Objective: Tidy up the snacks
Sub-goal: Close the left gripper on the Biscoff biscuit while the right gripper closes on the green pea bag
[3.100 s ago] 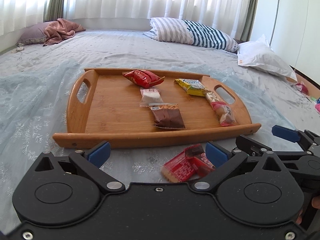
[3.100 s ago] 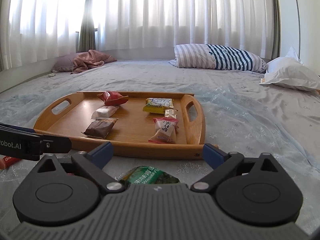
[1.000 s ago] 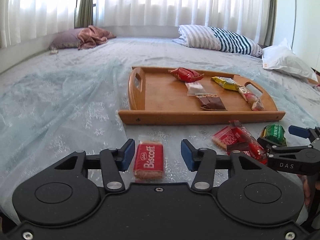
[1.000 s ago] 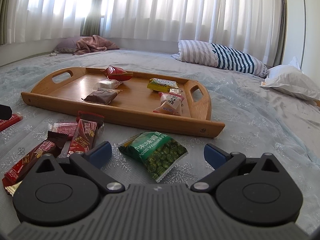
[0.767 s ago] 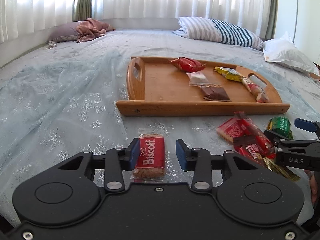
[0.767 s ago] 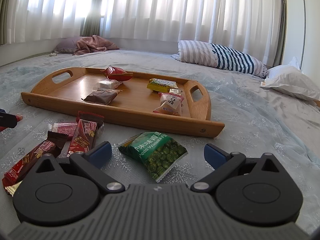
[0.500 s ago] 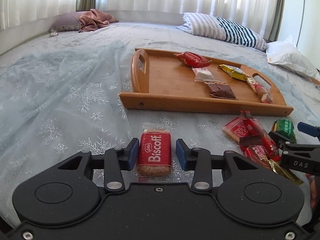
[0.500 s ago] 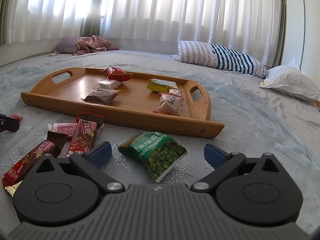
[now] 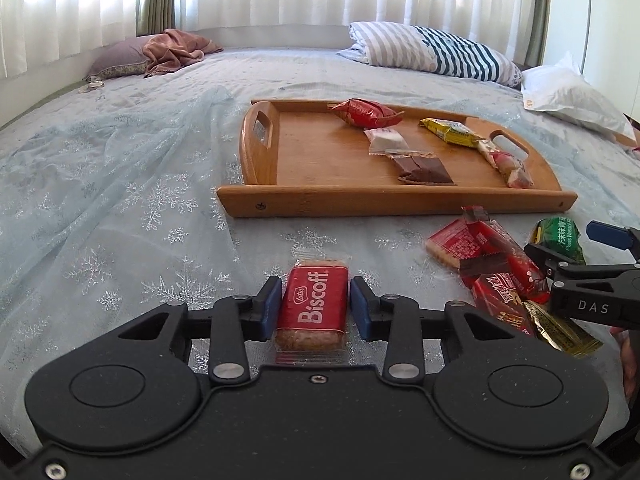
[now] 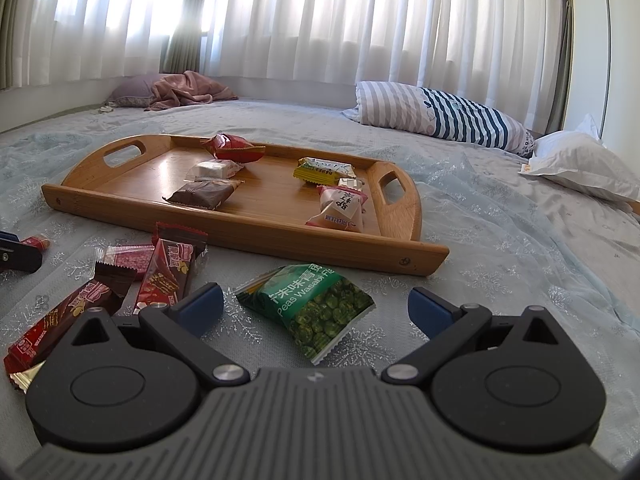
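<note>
On a wide bed (image 9: 120, 184) under a pale blue spread with silver snowflakes, in a bright room behind white sheer curtains (image 10: 360, 20): a wooden tray (image 9: 320, 200) with cut-out handles, holding a red packet, a white one, a brown one, a yellow one and a pink-and-white one. At the head of the bed, a striped pillow (image 9: 432, 52), a white pillow (image 9: 572, 92) to its right, and far left a mauve pillow with a pink cloth (image 9: 176, 48) bunched on it. In front of the tray, on the spread, a loose heap of red and dark snack bars (image 10: 132, 276). Left gripper (image 9: 314, 308) low over the spread, blue pads pressed close on both long sides of a red Biscoff biscuit pack (image 9: 312, 308), gripped between them. Right gripper (image 10: 316, 308) standing wide apart, nothing held, with a green wasabi peas bag (image 10: 316, 304) lying flat on the spread between its fingers, touching neither. Peas bag just in front of the tray's near rail, beside the heap of bars
</note>
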The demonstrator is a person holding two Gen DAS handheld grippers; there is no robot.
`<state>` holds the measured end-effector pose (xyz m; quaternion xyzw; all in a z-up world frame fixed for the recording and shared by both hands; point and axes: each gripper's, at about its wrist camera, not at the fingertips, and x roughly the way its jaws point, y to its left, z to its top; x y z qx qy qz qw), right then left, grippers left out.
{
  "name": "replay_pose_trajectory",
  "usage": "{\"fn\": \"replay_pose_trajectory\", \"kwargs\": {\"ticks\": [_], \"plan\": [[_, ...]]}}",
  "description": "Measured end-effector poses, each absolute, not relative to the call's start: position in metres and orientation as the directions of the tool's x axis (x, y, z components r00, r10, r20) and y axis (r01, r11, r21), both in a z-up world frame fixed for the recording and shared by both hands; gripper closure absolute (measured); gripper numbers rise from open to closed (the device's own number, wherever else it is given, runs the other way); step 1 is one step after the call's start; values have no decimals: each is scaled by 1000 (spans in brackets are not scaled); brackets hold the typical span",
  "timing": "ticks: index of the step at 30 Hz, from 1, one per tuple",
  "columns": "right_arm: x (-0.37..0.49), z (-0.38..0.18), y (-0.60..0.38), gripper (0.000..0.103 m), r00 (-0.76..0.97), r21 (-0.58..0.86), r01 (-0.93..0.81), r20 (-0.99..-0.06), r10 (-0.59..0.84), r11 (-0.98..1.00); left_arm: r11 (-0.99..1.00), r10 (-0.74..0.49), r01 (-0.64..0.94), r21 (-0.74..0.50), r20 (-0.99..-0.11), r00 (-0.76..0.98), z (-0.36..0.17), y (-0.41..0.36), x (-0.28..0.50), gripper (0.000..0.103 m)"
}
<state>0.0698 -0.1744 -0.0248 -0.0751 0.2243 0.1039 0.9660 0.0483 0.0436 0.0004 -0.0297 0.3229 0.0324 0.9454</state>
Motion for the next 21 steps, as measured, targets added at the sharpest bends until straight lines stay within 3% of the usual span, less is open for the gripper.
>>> {"fn": "replay_pose_trajectory", "kwargs": {"ticks": [10, 21], "plan": [[73, -24, -182, 11, 863, -44, -263, -458, 215, 964, 995, 51, -90, -34, -610, 791, 1, 41, 48, 70], [68, -25, -186, 50, 874, -19, -253, -434, 220, 967, 992, 41, -104, -68, -608, 793, 10, 42, 50, 71]]}}
